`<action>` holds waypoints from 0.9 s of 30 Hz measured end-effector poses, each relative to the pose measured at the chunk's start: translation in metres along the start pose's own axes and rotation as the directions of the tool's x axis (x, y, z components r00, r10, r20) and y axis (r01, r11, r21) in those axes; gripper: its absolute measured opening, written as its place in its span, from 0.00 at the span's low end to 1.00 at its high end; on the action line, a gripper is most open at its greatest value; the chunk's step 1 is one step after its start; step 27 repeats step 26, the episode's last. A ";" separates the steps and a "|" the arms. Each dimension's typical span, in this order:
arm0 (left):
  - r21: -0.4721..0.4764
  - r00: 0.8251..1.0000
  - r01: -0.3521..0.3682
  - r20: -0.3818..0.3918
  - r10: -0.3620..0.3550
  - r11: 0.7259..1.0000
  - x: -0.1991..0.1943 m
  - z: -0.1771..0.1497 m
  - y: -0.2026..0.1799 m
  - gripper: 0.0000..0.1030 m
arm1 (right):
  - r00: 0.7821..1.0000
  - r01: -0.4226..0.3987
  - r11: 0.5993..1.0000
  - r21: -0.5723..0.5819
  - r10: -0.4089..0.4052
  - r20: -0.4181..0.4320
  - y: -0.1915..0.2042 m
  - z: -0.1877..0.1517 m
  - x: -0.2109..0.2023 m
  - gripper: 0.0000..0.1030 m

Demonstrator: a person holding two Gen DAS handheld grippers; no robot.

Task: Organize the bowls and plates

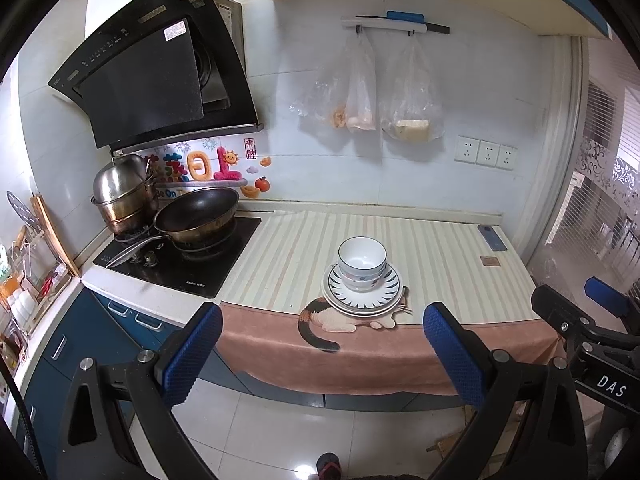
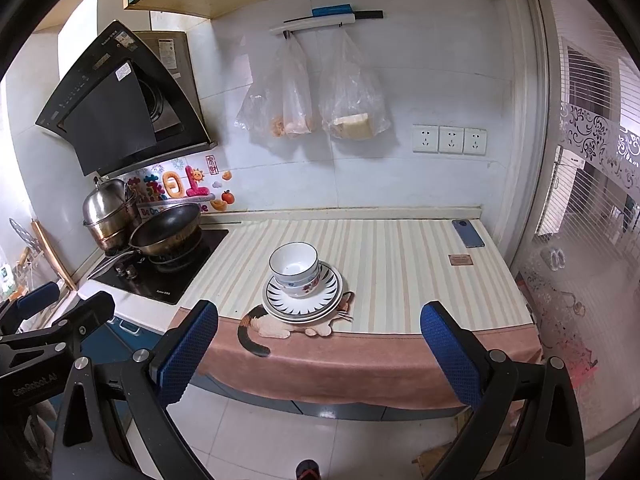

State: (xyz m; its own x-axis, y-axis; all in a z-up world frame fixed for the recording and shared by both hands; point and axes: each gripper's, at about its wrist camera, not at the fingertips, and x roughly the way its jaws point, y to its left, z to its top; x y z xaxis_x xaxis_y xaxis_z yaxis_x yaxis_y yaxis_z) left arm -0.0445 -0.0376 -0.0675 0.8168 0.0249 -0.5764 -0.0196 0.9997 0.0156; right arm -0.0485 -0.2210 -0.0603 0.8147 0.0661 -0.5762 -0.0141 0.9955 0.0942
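Note:
White bowls [image 1: 362, 263] with blue rims sit nested on a stack of plates [image 1: 362, 298] with a dark ray pattern, near the front edge of the striped counter mat [image 1: 432, 248]. The same bowls [image 2: 295, 266] and plates [image 2: 304, 300] show in the right wrist view. My left gripper [image 1: 322, 354] is open and empty, held back from the counter over the floor. My right gripper [image 2: 320, 350] is open and empty too, beside it to the right; it also shows at the edge of the left wrist view [image 1: 596, 312].
A gas hob [image 1: 180, 256] with a wok [image 1: 198, 212] and a steel pot [image 1: 122, 194] stands at the left. A phone [image 2: 468, 233] and a small card [image 2: 460, 259] lie at the back right. Plastic bags [image 1: 368, 96] hang on the wall. A glass door [image 2: 592, 208] is on the right.

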 end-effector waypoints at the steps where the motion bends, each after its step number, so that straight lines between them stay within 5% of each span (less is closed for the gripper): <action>1: 0.002 1.000 0.001 -0.002 -0.001 1.000 0.001 0.000 0.000 1.00 | 1.000 -0.001 1.000 -0.002 0.001 0.001 0.000 0.000 0.000 1.00; 27: -0.002 1.000 -0.003 0.025 0.003 1.000 -0.021 0.001 -0.012 1.00 | 1.000 0.007 1.000 -0.003 -0.007 0.031 0.007 -0.012 -0.023 1.00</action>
